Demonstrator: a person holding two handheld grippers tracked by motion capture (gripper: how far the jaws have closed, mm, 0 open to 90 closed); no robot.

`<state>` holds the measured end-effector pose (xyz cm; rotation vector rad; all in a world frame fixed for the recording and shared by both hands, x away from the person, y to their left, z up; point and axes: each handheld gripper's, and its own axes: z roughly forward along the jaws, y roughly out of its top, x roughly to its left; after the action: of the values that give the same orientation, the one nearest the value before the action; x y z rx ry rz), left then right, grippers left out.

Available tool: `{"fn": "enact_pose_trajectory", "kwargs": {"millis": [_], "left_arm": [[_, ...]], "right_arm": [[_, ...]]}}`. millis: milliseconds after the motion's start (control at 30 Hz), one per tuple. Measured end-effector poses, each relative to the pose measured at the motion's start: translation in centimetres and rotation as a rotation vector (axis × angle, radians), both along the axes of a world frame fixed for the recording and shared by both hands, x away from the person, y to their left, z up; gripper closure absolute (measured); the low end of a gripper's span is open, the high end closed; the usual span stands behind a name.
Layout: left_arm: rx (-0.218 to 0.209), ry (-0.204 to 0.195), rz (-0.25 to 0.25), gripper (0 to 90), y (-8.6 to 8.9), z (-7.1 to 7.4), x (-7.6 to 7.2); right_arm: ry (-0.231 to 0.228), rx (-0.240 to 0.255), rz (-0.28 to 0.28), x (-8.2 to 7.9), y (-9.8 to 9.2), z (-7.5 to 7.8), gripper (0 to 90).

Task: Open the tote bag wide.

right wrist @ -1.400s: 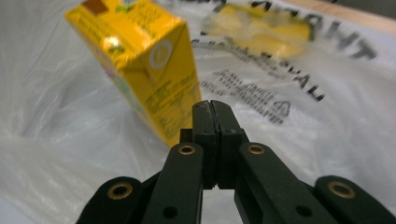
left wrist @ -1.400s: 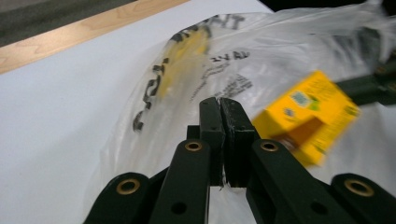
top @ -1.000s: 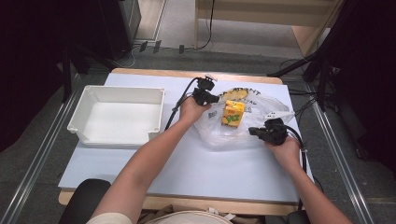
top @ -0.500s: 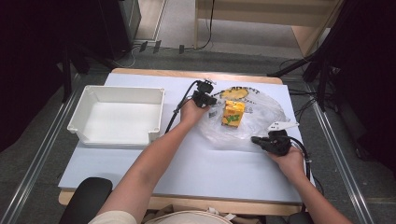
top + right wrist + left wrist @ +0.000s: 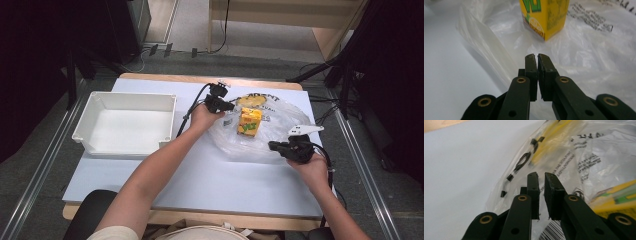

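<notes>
Hovering at the far left edge of the clear plastic bag (image 5: pixel 260 137), the left hand-held gripper (image 5: pixel 226 105) shows a narrow gap between its black pads; its jaws have just been opening, and in the left gripper view (image 5: pixel 541 193) no film can be seen pinched between them, the printed plastic lying just beyond the tips. The right hand-held gripper (image 5: pixel 274 146) sits at the bag's near right edge, jaws nearly closed with only a slit between the pads; they too have just been opening a little, and in the right gripper view (image 5: pixel 536 75) nothing shows in the slit, while crumpled film spreads beneath and ahead of the tips.

Between the two hand-held grippers, inside the bag, stands a yellow juice carton (image 5: pixel 249 121), upright, with green lettering and a lemon picture on its side (image 5: pixel 545 17). A yellow printed logo (image 5: pixel 255 100) marks the bag's far side. The bag rests on the pale blue bench (image 5: pixel 215 175). Well to the left of the bag sits a white rectangular bin (image 5: pixel 85 125).
</notes>
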<state>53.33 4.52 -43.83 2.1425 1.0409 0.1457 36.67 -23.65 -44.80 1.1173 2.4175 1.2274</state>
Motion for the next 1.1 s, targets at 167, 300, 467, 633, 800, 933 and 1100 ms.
{"fn": "enact_pose_trajectory", "kwargs": {"millis": [167, 300, 467, 633, 800, 933, 1100], "left_arm": [[-0.052, -0.015, -0.036, 79.4, 0.4, 2.1, -0.8], [-0.060, -0.007, -0.066, 73.0, 0.7, 3.3, -1.4], [-0.093, -0.002, -0.108, 57.8, 1.4, 4.6, -2.2], [-0.101, -0.029, -0.132, 49.4, 2.3, 5.4, -3.4], [-0.096, -0.036, -0.172, 46.4, 2.6, 5.8, -4.5], [-0.105, -0.040, -0.191, 44.8, 2.6, 5.7, -5.0], [-0.094, -0.041, -0.221, 43.3, 2.5, 5.5, -5.6]], "right_arm": [[0.008, 0.032, -0.001, -0.1, 1.1, 1.3, 83.4], [0.006, 0.043, -0.015, -0.3, 1.7, 2.0, 79.9], [0.015, 0.054, -0.019, -0.8, 2.1, 2.3, 67.6], [0.000, 0.051, -0.029, -1.6, 2.7, 2.6, 58.7], [0.001, 0.053, -0.026, -2.1, 3.2, 2.6, 53.4], [-0.013, 0.049, -0.010, -2.5, 3.3, 2.4, 51.5], [-0.011, 0.079, 0.002, -2.9, 3.2, 2.2, 49.0]]}}
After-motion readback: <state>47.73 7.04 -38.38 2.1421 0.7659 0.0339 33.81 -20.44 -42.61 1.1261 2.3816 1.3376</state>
